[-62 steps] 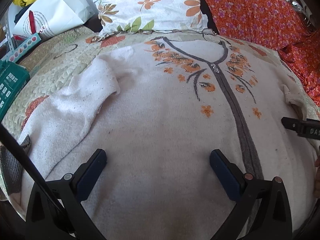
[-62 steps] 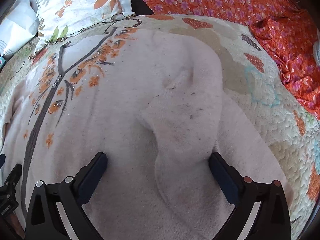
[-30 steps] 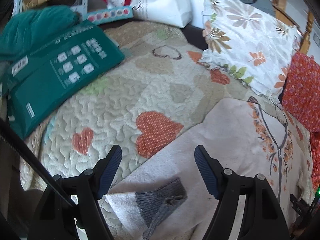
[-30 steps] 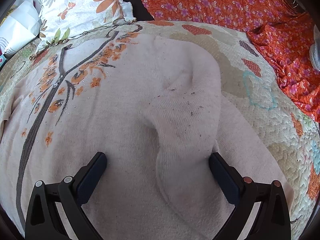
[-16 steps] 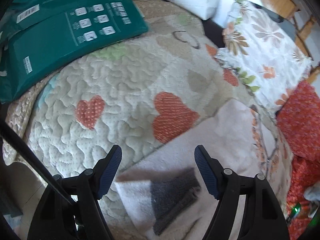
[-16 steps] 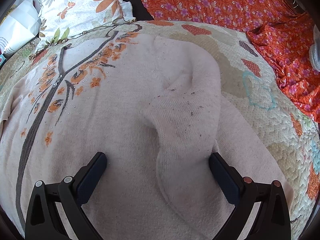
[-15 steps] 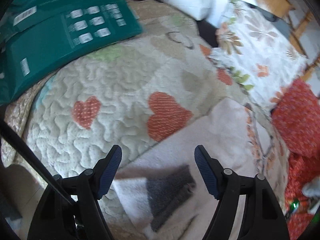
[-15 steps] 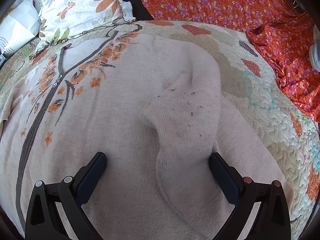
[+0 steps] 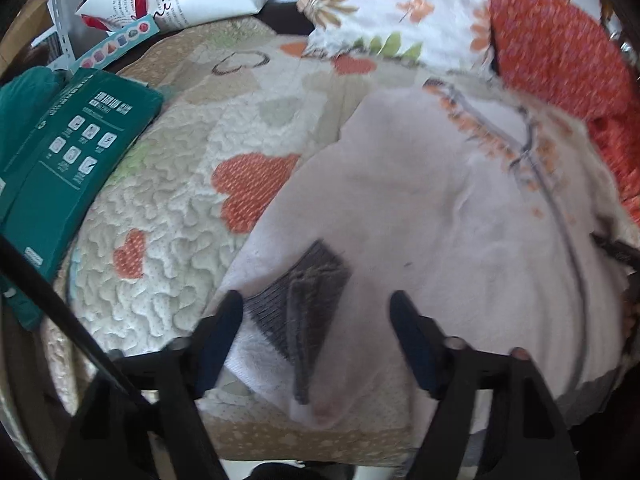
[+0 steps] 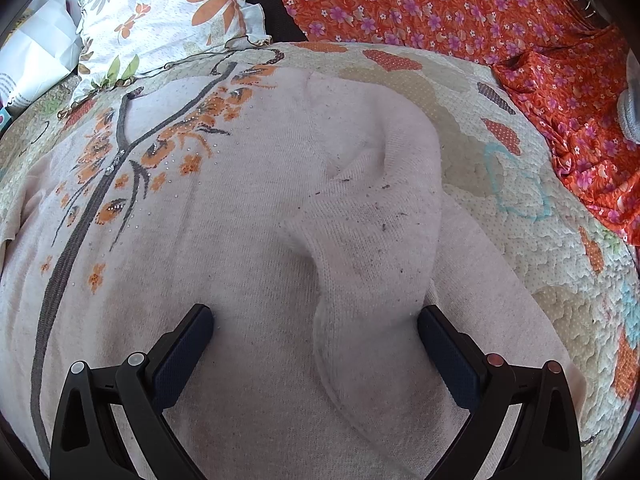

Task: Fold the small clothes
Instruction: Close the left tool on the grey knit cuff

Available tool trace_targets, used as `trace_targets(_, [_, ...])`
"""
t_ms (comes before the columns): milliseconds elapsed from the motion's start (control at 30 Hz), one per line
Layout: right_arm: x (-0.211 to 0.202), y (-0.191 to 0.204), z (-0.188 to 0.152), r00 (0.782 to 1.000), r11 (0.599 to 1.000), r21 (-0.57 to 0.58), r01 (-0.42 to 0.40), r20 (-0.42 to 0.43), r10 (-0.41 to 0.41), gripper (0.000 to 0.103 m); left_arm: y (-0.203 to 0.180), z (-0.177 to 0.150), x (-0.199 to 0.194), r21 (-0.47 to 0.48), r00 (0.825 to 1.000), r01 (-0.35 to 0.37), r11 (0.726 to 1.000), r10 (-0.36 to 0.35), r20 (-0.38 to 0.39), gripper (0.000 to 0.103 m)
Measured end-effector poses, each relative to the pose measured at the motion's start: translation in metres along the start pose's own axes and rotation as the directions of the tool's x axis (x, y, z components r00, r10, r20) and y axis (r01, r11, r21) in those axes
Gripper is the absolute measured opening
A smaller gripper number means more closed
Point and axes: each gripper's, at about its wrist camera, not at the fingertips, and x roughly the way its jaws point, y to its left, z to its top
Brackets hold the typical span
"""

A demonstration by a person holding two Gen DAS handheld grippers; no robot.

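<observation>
Left claw (image 9: 316,320) swung over the grey cuff (image 9: 304,300), jaws narrowing but not pinching; may grab extra sweater (image 10: 240,240). Right claw (image 10: 316,332) gapes wide.

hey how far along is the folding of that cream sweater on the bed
Early. Done: the sweater lies flat, front up, on the quilt, and one sleeve is already folded across its body. In hand: the left gripper has just been closing around the other sleeve's grey cuff, pads not yet pressing; the right gripper is open over the folded sleeve. Left: folding that second sleeve in, then the body.
</observation>
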Motion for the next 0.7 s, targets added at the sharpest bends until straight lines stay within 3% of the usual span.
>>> trace_targets(33, [0.000,0.000,0.000,1.000,1.000,-0.001,0.001,0.000,-0.001,0.103,0.001,-0.001,0.004,-0.002,1.000,-0.012,1.000,0.012,-0.021,0.018])
trace_targets(67, [0.000,0.000,0.000,1.000,1.000,-0.002,0.002,0.000,-0.002,0.103,0.007,-0.001,0.009,-0.032,0.999,-0.019,0.999,0.018,-0.044,0.005])
trace_targets(167, [0.000,0.001,0.001,1.000,1.000,-0.003,0.002,-0.002,-0.002,0.103,0.038,0.001,-0.010,-0.173,0.998,-0.035,0.984,0.044,0.047,0.004])
trace_targets(233, [-0.001,0.001,0.001,1.000,1.000,0.003,0.000,-0.002,0.000,0.102,0.068,0.007,-0.030,-0.299,0.990,-0.040,0.953,0.079,0.120,0.004])
trace_targets(300, [-0.007,0.002,0.003,1.000,1.000,0.004,-0.003,0.005,0.003,0.094,0.101,0.016,-0.051,-0.404,0.976,-0.070,0.912,0.147,0.163,0.004])
trace_targets(367, [-0.020,-0.001,0.006,0.999,1.000,0.008,-0.022,0.047,0.021,0.082,0.134,0.033,-0.074,-0.481,0.955,-0.103,0.871,0.222,0.197,0.004])
trace_targets(500, [-0.049,-0.015,0.015,0.988,0.995,0.070,-0.071,0.143,0.061,0.082,0.178,0.073,-0.117,-0.562,0.889,-0.164,0.811,0.369,0.273,0.004])
trace_targets(600, [-0.065,-0.031,0.019,0.980,0.989,0.129,-0.079,0.191,0.053,0.082,0.178,0.101,-0.137,-0.565,0.861,-0.153,0.811,0.390,0.326,0.004])
trace_targets(700, [-0.072,-0.046,0.022,0.978,0.982,0.172,-0.072,0.206,0.035,0.082,0.154,0.127,-0.151,-0.513,0.834,-0.160,0.844,0.393,0.386,0.004])
